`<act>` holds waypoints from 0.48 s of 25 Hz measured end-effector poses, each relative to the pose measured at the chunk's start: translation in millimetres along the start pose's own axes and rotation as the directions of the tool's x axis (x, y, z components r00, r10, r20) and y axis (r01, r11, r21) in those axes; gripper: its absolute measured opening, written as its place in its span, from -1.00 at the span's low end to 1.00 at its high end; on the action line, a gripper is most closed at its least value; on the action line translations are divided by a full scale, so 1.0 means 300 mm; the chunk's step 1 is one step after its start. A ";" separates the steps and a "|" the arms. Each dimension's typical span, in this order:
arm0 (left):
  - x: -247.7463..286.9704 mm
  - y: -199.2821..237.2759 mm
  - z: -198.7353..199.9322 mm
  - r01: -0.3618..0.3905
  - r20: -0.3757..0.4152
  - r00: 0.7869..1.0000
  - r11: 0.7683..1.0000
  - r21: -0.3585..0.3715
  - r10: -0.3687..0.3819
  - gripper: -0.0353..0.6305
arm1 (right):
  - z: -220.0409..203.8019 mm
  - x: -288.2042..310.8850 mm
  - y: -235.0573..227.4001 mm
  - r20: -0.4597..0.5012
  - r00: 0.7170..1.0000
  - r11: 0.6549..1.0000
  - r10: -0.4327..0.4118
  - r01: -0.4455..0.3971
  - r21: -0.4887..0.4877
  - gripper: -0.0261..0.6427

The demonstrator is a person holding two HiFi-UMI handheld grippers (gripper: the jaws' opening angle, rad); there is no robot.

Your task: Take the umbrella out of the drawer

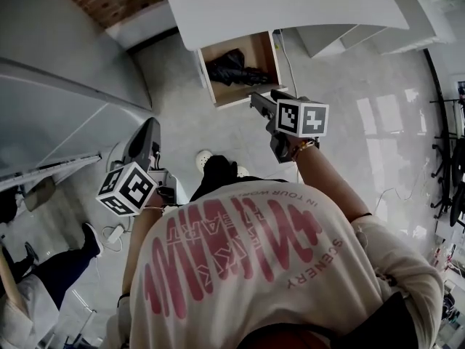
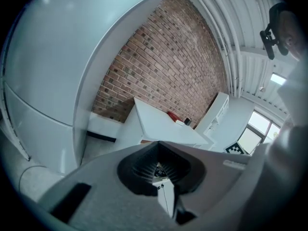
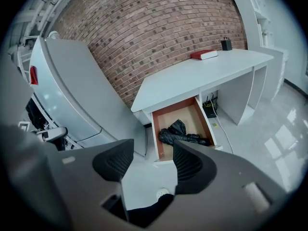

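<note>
Inside the open drawer (image 3: 155, 134) lies the umbrella (image 3: 184, 135), a black crumpled bundle across the wooden bottom, nearer the back than the front. That drawer stands pulled out from under a white bench (image 3: 192, 76), at its left end. On the bench top, well apart from the drawer, rest a red book (image 3: 204, 55) and a small black thing (image 3: 225, 44) too small to name. Behind rises a brick wall (image 3: 144, 28); a big grey panel (image 3: 72, 88) leans just left of the bench, and cables (image 3: 211, 110) run down to the pale floor (image 3: 269, 143) beside the drawer.

From the head view the bench top covers the drawer's rear, and the person's own shirt (image 1: 276, 267) fills the lower picture. From the right gripper view the umbrella's right end is cut off by one jaw. The left gripper view shows the bench, but the drawer sits hidden behind that claw's own body.

Right claw (image 3: 150, 162): jaws well apart, nothing between them but floor and a shoe (image 3: 161, 195), held short of the drawer and touching nothing. Left claw (image 2: 161, 170): jaws together, empty, low at the person's side.
</note>
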State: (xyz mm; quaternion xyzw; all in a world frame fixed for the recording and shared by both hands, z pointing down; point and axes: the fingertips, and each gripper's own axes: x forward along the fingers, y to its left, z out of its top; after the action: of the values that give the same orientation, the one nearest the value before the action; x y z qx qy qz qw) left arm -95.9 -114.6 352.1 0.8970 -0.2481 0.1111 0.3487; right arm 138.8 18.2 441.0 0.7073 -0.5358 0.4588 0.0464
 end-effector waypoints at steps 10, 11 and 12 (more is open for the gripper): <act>0.063 0.086 0.149 0.066 -0.010 0.998 0.998 0.022 -0.066 -0.88 | 0.089 0.087 0.088 0.019 0.999 0.999 -0.036 0.036 0.012 -0.11; 0.071 0.093 0.161 0.077 -0.010 0.997 0.997 0.025 -0.077 -0.88 | 0.093 0.095 0.095 0.021 0.999 0.999 -0.035 0.035 0.008 -0.11; 0.078 0.100 0.173 0.088 -0.008 0.996 0.996 0.030 -0.088 -0.88 | 0.098 0.105 0.102 0.023 0.999 0.999 -0.035 0.035 0.001 -0.11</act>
State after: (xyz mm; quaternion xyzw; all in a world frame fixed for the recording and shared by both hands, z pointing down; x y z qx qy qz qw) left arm -90.3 -177.5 339.8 0.9118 -0.2055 0.1025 0.3405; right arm 132.0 -33.6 433.1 0.7219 -0.5237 0.4498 0.0481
